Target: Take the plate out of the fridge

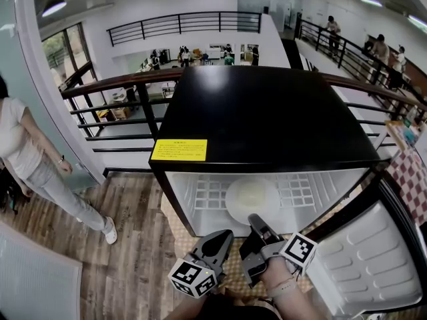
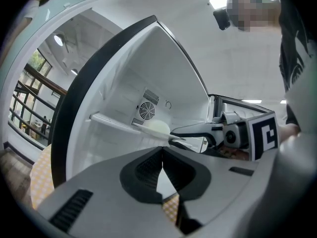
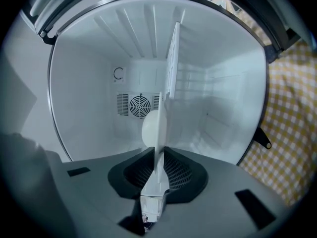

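In the fridge (image 1: pixel 267 119), round white plate (image 1: pixel 252 199)

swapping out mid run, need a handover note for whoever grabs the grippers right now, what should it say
Right gripper: shut on the near rim of the plate.
Left gripper: shut, empty, held low in front of the fridge.
Plate: lies on the wire shelf inside the fridge; the door is open to the right.
Done: door open, plate gripped.
Left: draw the plate out, probably keeping it level, until it is clear of the shelf.
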`<state>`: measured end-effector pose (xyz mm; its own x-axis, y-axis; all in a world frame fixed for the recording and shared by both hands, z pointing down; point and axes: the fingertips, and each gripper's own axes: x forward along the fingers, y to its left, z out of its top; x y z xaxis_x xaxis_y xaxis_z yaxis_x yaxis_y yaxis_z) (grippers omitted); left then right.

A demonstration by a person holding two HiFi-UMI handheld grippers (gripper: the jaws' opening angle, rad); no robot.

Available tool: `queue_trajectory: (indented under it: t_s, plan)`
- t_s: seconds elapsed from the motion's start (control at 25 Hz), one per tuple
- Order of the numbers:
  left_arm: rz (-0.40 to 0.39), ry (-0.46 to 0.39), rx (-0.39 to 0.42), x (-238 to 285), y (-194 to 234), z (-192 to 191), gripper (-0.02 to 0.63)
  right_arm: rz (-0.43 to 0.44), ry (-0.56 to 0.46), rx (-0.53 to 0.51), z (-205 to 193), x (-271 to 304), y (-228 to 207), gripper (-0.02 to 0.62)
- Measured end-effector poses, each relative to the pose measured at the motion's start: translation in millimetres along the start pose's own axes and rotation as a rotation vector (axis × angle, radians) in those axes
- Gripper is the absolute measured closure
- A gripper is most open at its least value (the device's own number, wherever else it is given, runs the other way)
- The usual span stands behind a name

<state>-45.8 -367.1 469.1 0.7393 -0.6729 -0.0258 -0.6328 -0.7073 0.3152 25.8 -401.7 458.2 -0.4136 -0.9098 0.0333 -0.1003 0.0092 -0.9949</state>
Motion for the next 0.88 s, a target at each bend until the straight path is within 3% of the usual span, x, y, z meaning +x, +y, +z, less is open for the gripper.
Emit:
queue_trajectory:
  t_s: [0.6, 0.88]
  plan:
    - [-0.003, -0.003, -0.02, 1, -1, -3, 0.597, 0.005, 0.016, -0.025, 1, -5, 0, 0.531]
    - [0.011, -0.005, -0.026, -2, 2, -5, 0.597, -0.001, -0.004, 0.011, 3, 4, -5, 0.531]
